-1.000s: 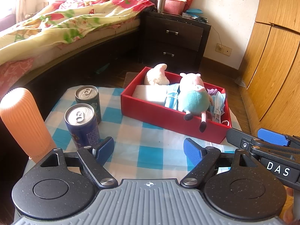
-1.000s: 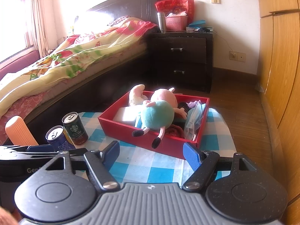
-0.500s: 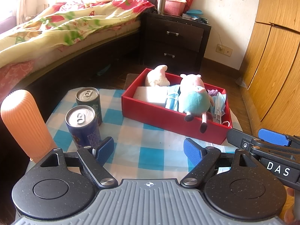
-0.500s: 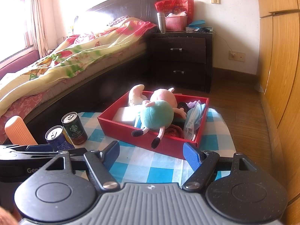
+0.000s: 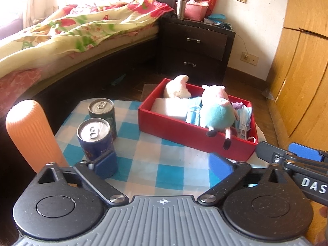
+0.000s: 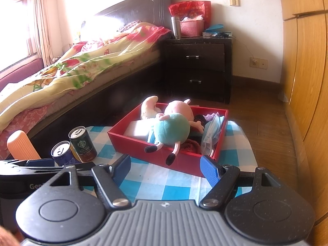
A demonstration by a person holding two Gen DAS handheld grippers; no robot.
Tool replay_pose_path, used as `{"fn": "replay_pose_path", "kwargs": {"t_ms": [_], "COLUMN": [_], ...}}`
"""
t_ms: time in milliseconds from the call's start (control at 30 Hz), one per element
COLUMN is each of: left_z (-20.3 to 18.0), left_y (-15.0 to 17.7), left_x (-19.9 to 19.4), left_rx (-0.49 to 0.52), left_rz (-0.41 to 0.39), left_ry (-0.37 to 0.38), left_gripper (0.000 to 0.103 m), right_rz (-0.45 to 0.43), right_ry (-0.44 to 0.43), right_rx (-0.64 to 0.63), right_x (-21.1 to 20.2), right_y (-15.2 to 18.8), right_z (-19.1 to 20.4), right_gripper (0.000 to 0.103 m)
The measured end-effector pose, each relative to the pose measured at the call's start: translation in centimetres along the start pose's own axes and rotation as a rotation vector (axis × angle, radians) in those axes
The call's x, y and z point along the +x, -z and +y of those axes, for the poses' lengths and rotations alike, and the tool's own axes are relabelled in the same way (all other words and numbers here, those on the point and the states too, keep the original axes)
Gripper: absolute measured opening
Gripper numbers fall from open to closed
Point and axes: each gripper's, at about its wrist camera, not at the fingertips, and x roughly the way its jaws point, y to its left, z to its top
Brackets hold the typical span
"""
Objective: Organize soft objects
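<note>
A red box (image 5: pixel 184 135) (image 6: pixel 133 143) stands on the blue-and-white checked cloth. In it lie a pink pig plush in a teal dress (image 5: pixel 218 110) (image 6: pixel 172 129) with legs over the front wall, a white plush (image 5: pixel 177 87) (image 6: pixel 148 106), a white block (image 5: pixel 170 107), blue face masks (image 5: pixel 244 116) (image 6: pixel 211 131) and dark knitted pieces (image 6: pixel 192 143). My left gripper (image 5: pixel 164 164) hovers in front of the box, its jaws opening, nothing between them. My right gripper (image 6: pixel 166 168) stands open and empty near the box's front wall.
Two drink cans (image 5: pixel 95 137) (image 5: pixel 102 112) and an orange ribbed bottle (image 5: pixel 30 135) stand on the cloth's left side. A bed (image 5: pixel 71 32) lies beyond at the left, a dark nightstand (image 5: pixel 194 47) behind, wooden wardrobe doors (image 5: pixel 303 71) at the right.
The left gripper's jaws have spread wider apart. The right gripper and the things in the box have not moved.
</note>
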Motion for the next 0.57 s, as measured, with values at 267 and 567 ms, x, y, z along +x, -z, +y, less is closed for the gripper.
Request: {"fn": "replay_pose_path", "kwargs": {"t_ms": [267, 567], "left_z": [0.6, 0.2], "left_y": [-0.2, 0.0], "left_x": [-0.6, -0.7], "left_rx": [-0.033, 0.007], "left_rz": [-0.034, -0.053], "left_ry": [0.054, 0.059], "left_gripper": [0.097, 0.098], "right_rz": [-0.051, -0.111], "right_ry": [-0.012, -0.027], "right_rx": [0.018, 0.049], "right_x": [-0.8, -1.8], "right_y": [-0.2, -0.5], "right_z": [-0.1, -0.3], "right_gripper": [0.057, 0.058]}}
